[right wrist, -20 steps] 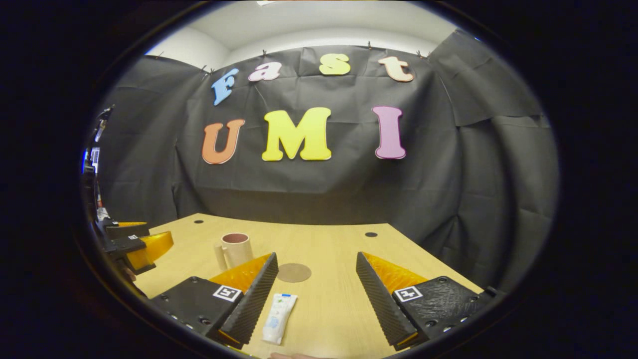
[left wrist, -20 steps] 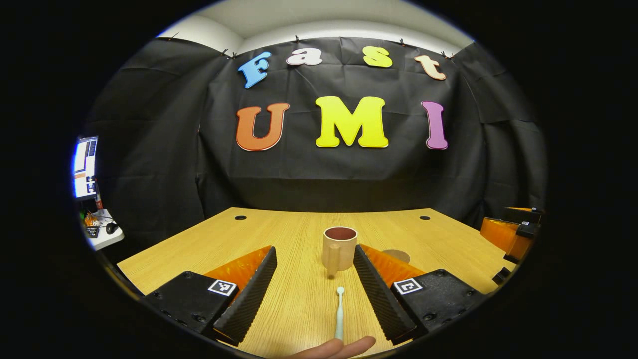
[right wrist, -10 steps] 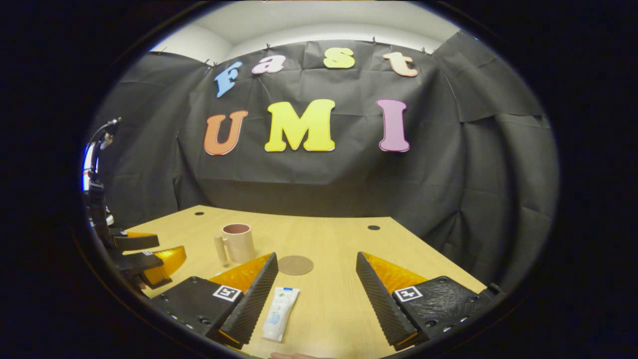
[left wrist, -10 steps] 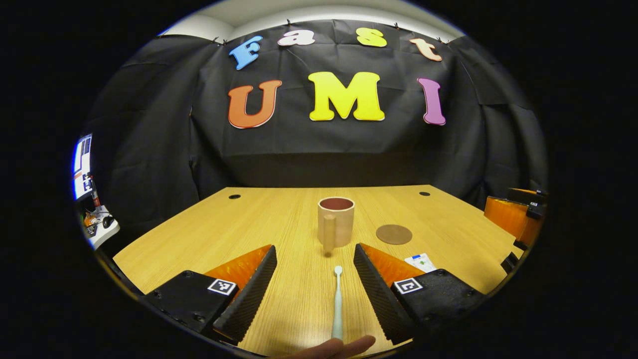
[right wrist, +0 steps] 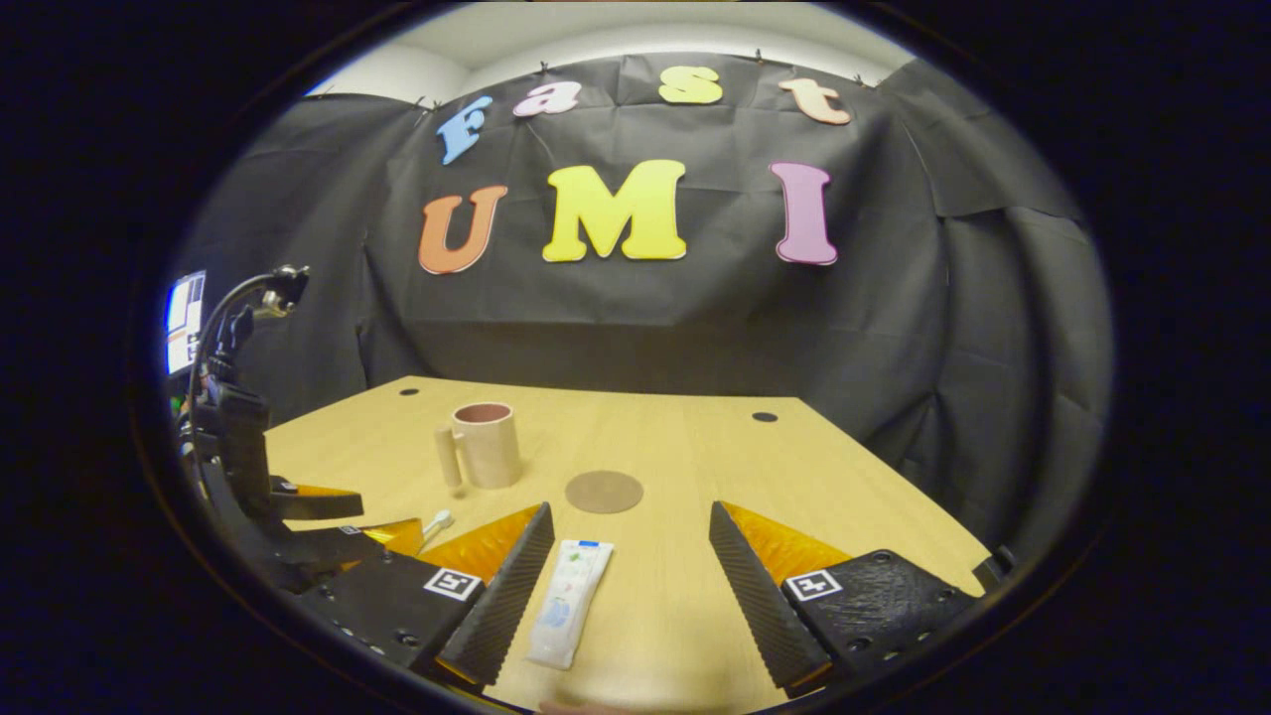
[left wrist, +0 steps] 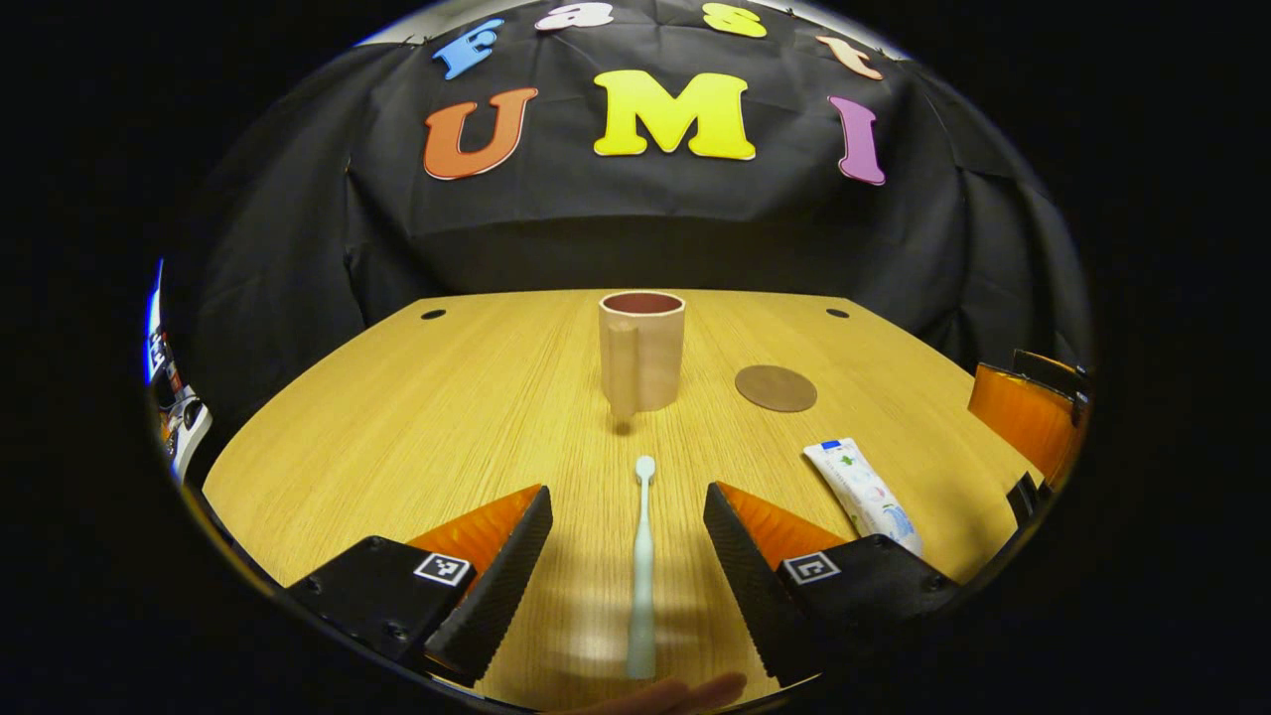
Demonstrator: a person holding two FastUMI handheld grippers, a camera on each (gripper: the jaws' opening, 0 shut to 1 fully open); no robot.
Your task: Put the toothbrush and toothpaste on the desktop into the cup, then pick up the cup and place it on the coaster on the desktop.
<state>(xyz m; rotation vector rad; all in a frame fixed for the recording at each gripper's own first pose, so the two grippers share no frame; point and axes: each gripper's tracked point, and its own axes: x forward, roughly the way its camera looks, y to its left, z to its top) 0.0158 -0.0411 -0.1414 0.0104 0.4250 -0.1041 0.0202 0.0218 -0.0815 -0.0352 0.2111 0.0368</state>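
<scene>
A pale toothbrush (left wrist: 642,566) lies flat on the wooden desk (left wrist: 427,417), head toward the beige cup (left wrist: 641,350). My left gripper (left wrist: 628,541) is open, a finger on either side of the handle, not touching it. A brown round coaster (left wrist: 776,387) sits right of the cup. The white toothpaste tube (left wrist: 862,493) lies further right. In the right gripper view, the toothpaste tube (right wrist: 570,614) lies between the fingers of my open right gripper (right wrist: 628,586), close to the left one. Beyond are the cup (right wrist: 486,444), coaster (right wrist: 604,491) and, at the left, the left gripper (right wrist: 328,521).
Round cable holes (left wrist: 433,314) mark the desk's far corners. A monitor and stand (right wrist: 189,328) are off the desk's left edge. A fingertip (left wrist: 685,692) shows at the bottom of the left gripper view. The right gripper (left wrist: 1028,417) sits at the desk's right edge.
Both grippers have tilted downward and drawn nearer the desk. The toothbrush now lies further in between the left fingers, and the toothpaste further between the right ones. Nothing has been gripped.
</scene>
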